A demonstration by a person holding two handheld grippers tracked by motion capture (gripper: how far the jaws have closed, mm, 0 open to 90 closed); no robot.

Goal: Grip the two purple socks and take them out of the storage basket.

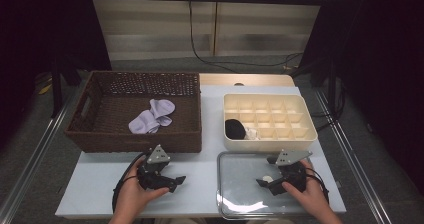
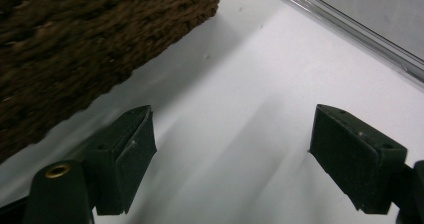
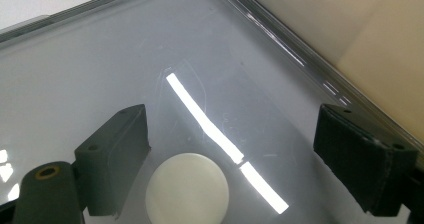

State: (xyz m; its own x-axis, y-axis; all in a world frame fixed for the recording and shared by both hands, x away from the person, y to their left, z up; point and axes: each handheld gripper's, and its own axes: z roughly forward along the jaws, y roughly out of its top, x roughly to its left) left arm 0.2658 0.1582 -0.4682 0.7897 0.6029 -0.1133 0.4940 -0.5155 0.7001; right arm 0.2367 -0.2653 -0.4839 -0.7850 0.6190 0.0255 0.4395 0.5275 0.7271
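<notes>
Flanking the clear lid (image 1: pixel 240 194), both tongs (image 1: pixel 176 180) (image 1: pixel 264 181) gape empty, wicker basket (image 1: pixel 125 134) and divider box (image 1: pixel 300 134) behind

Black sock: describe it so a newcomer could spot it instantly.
Start at the cream divided box on the table's right, behind the clear lid. The black sock is balled in the box's front-left corner. It is the one dark item there; the basket's socks are lilac.

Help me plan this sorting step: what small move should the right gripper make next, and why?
Probably lower the right gripper a little and close on the white knob of the clear lid. Its jaws stand open with nothing between them, and the knob lies just ahead, nearer one jaw. The left gripper is open too, over bare table beside the basket.
</notes>
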